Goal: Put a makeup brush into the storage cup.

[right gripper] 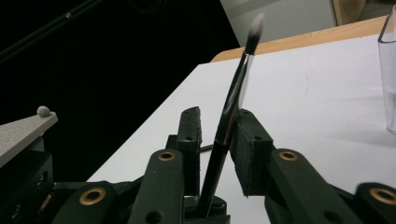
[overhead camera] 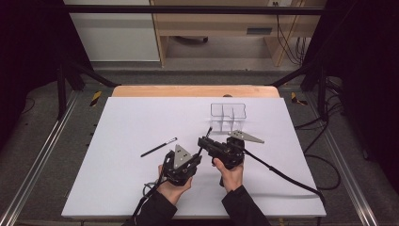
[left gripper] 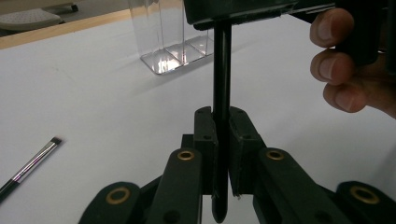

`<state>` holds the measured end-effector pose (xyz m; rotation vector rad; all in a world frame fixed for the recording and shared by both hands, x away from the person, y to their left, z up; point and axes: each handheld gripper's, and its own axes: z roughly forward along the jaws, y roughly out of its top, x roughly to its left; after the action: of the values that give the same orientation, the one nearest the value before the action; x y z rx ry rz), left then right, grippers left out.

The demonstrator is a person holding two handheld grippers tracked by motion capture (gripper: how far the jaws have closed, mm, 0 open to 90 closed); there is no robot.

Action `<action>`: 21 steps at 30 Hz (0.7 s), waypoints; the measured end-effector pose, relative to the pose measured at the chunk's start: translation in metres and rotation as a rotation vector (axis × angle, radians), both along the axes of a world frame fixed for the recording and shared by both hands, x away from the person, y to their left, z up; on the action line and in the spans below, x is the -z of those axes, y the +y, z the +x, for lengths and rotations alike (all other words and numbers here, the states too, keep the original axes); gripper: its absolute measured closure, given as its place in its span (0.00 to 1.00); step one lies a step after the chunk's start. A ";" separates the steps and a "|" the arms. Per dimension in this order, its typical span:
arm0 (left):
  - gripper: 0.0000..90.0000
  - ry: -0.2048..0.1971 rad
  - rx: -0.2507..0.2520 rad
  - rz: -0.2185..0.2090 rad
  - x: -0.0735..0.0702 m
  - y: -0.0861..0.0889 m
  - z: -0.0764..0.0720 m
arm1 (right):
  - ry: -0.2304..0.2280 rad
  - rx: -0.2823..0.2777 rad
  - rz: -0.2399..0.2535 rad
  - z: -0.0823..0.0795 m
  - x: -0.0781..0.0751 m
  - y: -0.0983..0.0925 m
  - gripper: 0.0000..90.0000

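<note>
the left gripper (left gripper: 223, 140) is clamped tight on a black makeup brush (left gripper: 221, 93), holding it above the near middle of the white tabletop (overhead camera: 122, 155). the right gripper (right gripper: 219, 135) has the brush between its jaws; one pad touches the handle, the other stands just apart. a second brush (overhead camera: 159, 147) lies near the centre. a clear organizer (overhead camera: 228, 117) stands toward the far edge. dark floor surrounds the tabletop.

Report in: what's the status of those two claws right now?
Left claw shut on slim black makeup brush. Right claw around same brush, not yet clamped. Clear plastic organizer ahead, path open.
</note>
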<state>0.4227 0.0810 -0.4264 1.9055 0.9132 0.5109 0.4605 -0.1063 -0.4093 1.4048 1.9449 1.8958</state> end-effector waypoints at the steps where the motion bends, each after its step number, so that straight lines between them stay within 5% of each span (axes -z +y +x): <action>1: 0.92 0.000 -0.001 -0.001 0.000 0.000 0.000 | 0.002 0.000 0.002 0.000 0.000 0.000 0.85; 13: 0.90 0.004 0.022 0.000 0.000 0.000 0.000 | -0.005 -0.034 0.023 -0.001 -0.001 -0.001 0.93; 21: 0.71 -0.015 0.058 0.005 -0.003 0.005 -0.001 | -0.038 -0.038 -0.008 -0.002 -0.003 -0.004 0.93</action>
<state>0.4220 0.0865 -0.4233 1.9239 0.8449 0.4928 0.4584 -0.1101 -0.4065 1.3288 1.9738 1.9140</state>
